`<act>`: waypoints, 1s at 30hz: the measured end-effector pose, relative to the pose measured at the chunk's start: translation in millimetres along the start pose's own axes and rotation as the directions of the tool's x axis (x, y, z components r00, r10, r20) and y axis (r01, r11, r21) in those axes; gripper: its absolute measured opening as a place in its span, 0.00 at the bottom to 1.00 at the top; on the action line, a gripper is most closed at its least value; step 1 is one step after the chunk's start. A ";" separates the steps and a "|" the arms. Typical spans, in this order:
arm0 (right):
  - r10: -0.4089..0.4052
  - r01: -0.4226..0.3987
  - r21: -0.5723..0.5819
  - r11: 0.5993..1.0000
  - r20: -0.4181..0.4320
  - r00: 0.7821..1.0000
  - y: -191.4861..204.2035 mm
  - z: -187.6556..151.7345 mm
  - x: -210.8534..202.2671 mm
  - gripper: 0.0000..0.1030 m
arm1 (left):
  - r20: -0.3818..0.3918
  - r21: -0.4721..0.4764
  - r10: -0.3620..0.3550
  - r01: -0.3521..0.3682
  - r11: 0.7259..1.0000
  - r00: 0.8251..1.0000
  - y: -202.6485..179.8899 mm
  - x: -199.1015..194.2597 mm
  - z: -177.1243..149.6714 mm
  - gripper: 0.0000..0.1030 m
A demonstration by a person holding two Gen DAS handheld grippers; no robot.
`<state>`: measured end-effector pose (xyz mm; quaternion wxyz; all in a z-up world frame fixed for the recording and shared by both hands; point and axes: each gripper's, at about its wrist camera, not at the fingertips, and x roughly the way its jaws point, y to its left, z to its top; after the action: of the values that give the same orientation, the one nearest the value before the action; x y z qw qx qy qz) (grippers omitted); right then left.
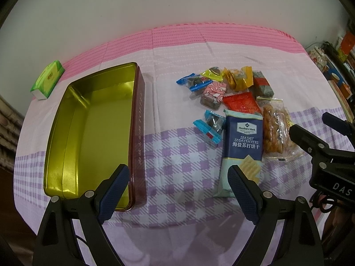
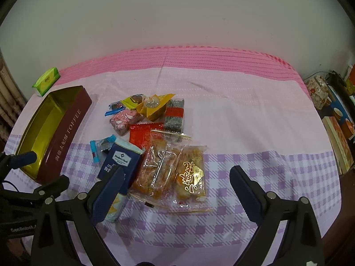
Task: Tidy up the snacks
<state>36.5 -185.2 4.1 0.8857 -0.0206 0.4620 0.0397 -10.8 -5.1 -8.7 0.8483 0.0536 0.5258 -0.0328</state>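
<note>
Green tissue pack [image 1: 47, 80] behind toffee tin [image 1: 88, 130]; snacks [image 1: 241, 133] beside.

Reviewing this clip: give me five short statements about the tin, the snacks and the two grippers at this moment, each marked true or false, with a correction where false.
1. The toffee tin holds several snacks. False: it is open and nothing is in it.
2. Both the left gripper and the right gripper are open and hold nothing. True.
3. The soda cracker pack lies between the tin and the clear bag of fried snacks. True.
4. The green tissue pack sits among the pile of snacks. False: it lies apart, beyond the tin's far corner.
5. The red packet lies inside the tin. False: it is on the tablecloth, in the pile.
</note>
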 end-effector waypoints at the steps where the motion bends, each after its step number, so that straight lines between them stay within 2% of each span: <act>1: 0.001 -0.001 -0.009 1.000 -0.004 1.000 0.1 -0.2 0.8 0.92 | 0.000 -0.001 0.000 0.000 1.000 1.000 0.0 0.0 0.0 0.87; 4: -0.001 0.001 -0.029 1.000 -0.011 1.000 -3.0 -0.6 2.1 0.90 | 0.001 -0.002 0.000 0.000 1.000 1.000 0.3 0.4 -0.3 0.87; 9: 0.001 -0.002 -0.040 0.999 -0.037 0.999 -15.0 -1.7 5.9 0.76 | -0.003 -0.001 0.001 -0.001 1.000 1.000 0.5 1.8 0.0 0.87; 12: -0.005 0.003 -0.038 0.999 -0.055 0.998 -23.6 -3.9 10.8 0.72 | -0.003 0.007 0.001 -0.001 1.000 1.000 -0.6 2.5 0.5 0.87; 19: 0.004 -0.009 -0.037 0.999 -0.126 0.992 -29.0 -10.9 31.9 0.66 | -0.005 0.023 0.007 -0.007 1.000 1.000 -4.5 4.1 1.3 0.87; 24: 0.001 -0.008 -0.044 0.999 -0.153 0.988 -27.2 -13.4 43.8 0.61 | -0.008 0.037 0.006 -0.006 0.999 1.000 -8.5 5.8 2.2 0.87; 30: 0.008 -0.015 -0.040 0.999 -0.162 0.987 -27.8 -8.3 54.2 0.60 | -0.011 0.058 0.003 -0.002 0.998 1.000 -13.9 8.1 3.3 0.87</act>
<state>63.1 -210.6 -45.1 0.8443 -0.0394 0.5318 0.0525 -5.7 -19.3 -15.3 0.8435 0.0789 0.5292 -0.0466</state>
